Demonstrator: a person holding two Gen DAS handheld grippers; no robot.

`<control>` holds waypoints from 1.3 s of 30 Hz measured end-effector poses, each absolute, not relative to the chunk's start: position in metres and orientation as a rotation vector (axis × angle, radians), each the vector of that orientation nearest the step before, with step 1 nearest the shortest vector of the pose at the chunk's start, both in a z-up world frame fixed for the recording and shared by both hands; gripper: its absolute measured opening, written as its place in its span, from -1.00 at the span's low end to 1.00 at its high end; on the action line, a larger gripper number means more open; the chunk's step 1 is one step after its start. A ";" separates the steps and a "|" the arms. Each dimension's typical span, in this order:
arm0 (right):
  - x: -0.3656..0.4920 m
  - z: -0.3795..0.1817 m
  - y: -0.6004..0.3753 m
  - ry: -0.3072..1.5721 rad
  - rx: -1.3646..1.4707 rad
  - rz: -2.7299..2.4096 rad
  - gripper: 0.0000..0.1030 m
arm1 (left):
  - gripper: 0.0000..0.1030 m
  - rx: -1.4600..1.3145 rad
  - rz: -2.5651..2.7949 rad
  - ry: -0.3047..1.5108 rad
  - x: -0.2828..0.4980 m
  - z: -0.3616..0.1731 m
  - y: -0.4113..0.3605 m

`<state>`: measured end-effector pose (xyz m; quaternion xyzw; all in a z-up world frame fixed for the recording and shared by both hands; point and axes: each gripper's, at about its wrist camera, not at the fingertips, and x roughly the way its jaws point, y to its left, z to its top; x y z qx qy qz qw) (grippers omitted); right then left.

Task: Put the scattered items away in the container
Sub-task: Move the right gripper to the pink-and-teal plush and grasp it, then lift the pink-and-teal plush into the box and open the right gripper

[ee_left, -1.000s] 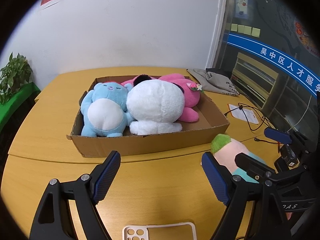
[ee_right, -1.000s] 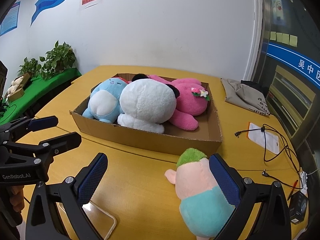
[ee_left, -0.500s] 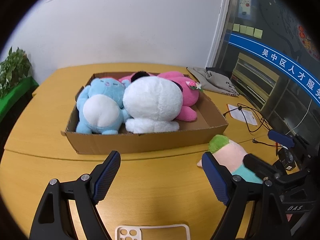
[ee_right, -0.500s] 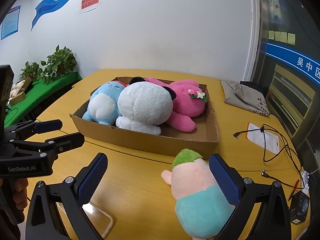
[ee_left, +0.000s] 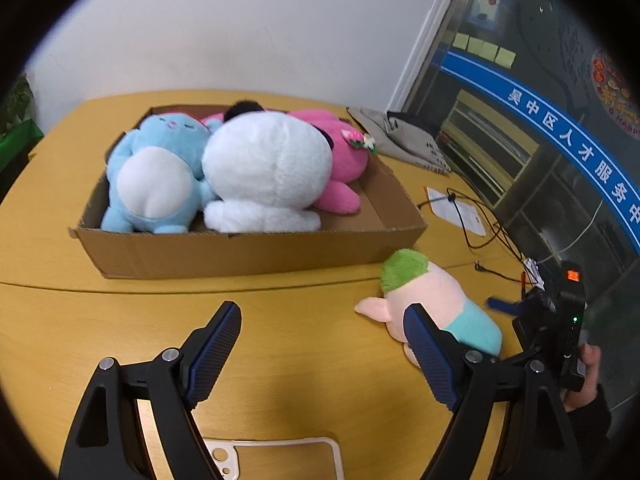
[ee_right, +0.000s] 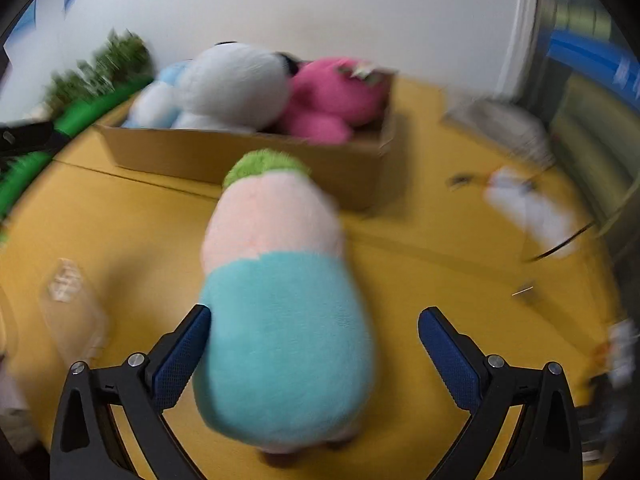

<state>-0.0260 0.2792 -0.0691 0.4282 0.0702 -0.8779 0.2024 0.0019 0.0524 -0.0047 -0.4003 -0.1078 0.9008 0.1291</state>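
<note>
Right wrist view showed the right gripper [ee_right: 314,354] wide open around the pink, teal and green plush toy [ee_right: 276,280] lying before the cardboard box [ee_right: 244,156], gripping nothing; closing seemed next.

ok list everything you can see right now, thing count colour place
cardboard box: 1, brown, middle of the table
plush toys in the box: 3, blue at its left, white in the middle, pink at its right
green-topped plush: 1, pink, teal and green, on the table by the box's near right corner, between the right gripper's open jaws
table: 1, yellow wood
phone case: 1, pale, near table edge under the left gripper
grey cloth: 1, right of the box, far side
paper and black cables: on the table's right
left gripper: black, blue pads, jaws open, empty
right gripper: same, jaws open
</note>
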 end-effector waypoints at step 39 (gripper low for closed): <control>-0.083 0.038 0.243 -0.178 0.665 -2.505 0.49 | 0.09 -0.919 2.387 -0.231 -0.178 0.096 0.130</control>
